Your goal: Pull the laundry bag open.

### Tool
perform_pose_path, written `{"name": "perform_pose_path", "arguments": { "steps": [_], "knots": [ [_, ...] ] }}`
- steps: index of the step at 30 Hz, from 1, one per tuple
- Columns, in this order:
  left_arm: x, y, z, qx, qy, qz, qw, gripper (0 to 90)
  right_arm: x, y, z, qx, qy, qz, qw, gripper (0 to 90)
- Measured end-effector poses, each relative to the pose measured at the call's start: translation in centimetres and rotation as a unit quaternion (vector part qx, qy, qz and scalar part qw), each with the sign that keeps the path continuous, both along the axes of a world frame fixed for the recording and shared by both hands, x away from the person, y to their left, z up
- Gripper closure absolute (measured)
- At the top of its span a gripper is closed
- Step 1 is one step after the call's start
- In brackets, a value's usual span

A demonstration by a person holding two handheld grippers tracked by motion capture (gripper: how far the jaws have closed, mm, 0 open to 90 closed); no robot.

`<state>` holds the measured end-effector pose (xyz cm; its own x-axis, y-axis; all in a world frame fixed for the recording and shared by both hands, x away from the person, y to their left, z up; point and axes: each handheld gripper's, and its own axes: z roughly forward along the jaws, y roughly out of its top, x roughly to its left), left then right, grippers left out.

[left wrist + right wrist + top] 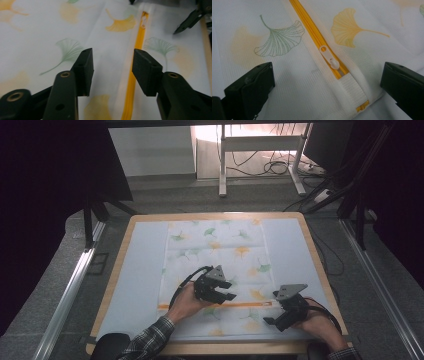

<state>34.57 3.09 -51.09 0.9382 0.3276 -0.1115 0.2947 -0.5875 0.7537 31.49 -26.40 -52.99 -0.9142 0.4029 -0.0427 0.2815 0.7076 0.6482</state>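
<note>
Nearest, the right gripper [276,309] rests wide open at the zipper pull [329,59], right end of the yellow zipper [215,305]. Left gripper [226,290] hovers half-open over the zipper, gripping nothing. White leaf-print mesh bag [215,245] lies flat mid-surface [135,265].

Wood-edged table [128,236], pale blue mat [142,265] over it; leaf-printed mesh bag [220,251], apparently flat, on top

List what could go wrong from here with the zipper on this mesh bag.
The white zipper pull is small and lies flat, so the right gripper, whose fingers stand wide apart, could grab mesh instead. The left gripper straddles loose fabric beside the yellow zipper; closing there may bunch the mesh bag.
</note>
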Motion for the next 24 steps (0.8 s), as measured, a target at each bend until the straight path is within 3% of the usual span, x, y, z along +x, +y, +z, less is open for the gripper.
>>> {"name": "perform_pose_path", "arguments": {
  "steps": [4, 7, 16, 24],
  "knots": [
    [-0.1, -2.0, 0.0, -0.001, 0.007, -0.025, 0.9997, 66.0, 0.0, 0.0, 0.0, 0.0, 0.0, 0.0, 1.0, 0.0],
    [-0.1, -3.6, 0.0, -0.002, 0.006, -0.041, 0.9992, 68.4, 0.0, 0.0, 0.0, 0.001, -0.001, 0.0, 1.0, 0.0],
    [-0.1, -8.0, -1.0, 0.009, -0.011, -0.069, 0.9975, 70.0, 0.0, 0.0, 0.0, 0.002, 0.0, 0.0, 1.0, 0.0],
    [-0.2, -10.2, -1.5, 0.02, -0.016, -0.076, 0.9968, 73.0, 0.0, -0.1, 0.0, 0.004, 0.001, -0.001, 1.0, 0.0]
  ]
}}
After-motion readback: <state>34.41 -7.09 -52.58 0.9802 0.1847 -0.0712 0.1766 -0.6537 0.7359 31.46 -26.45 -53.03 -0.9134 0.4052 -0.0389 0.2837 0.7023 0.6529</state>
